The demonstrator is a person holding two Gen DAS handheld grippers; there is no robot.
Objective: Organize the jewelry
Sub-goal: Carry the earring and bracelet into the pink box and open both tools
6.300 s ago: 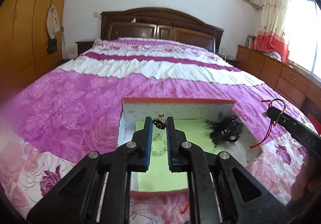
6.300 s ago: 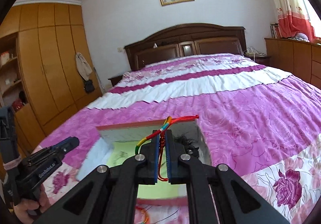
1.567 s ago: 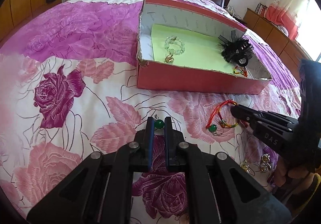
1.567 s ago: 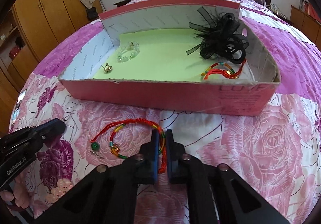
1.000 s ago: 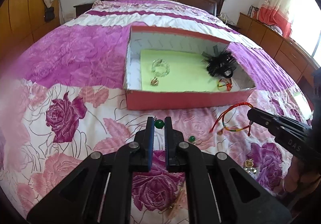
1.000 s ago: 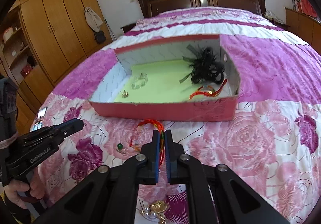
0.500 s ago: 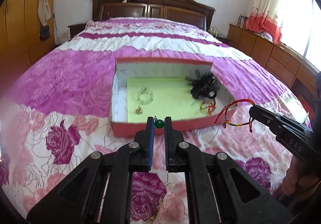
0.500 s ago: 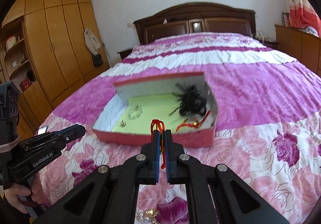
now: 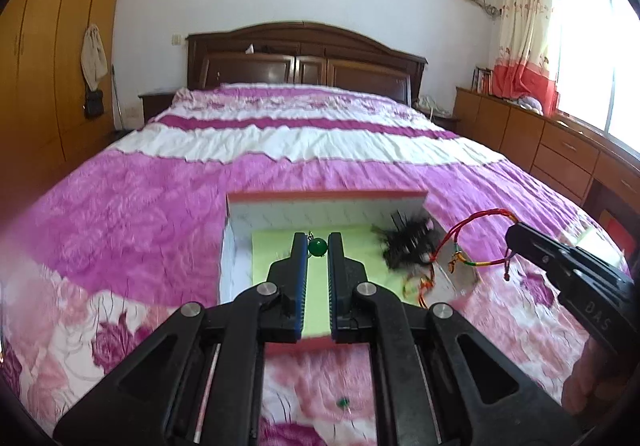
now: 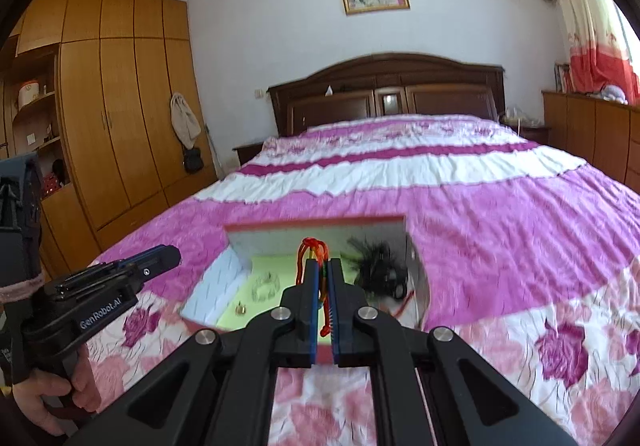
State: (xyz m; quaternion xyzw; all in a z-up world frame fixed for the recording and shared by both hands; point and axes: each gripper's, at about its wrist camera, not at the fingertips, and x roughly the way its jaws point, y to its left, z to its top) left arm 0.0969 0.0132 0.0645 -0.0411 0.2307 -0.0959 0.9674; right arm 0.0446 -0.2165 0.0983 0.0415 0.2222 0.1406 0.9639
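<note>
Carrying two pieces above the box (image 9: pixel 324 195).

Left view: our left gripper (image 9: pixel 318 242) has its jaws clamped on a green bead earring (image 9: pixel 318 247); it could roll free.
Right view: our right gripper (image 10: pixel 321 271), jaws pinched on a braided cord bracelet (image 10: pixel 313 251), may snag it over the rumpled pink bedspread (image 10: pixel 520 230).

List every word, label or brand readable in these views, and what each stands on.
"GenRobot.AI": side of the left claw, right wrist view.
"DAS": body of the right claw, left wrist view; likely part of a longer word, cut off.
Nothing else readable.
</note>
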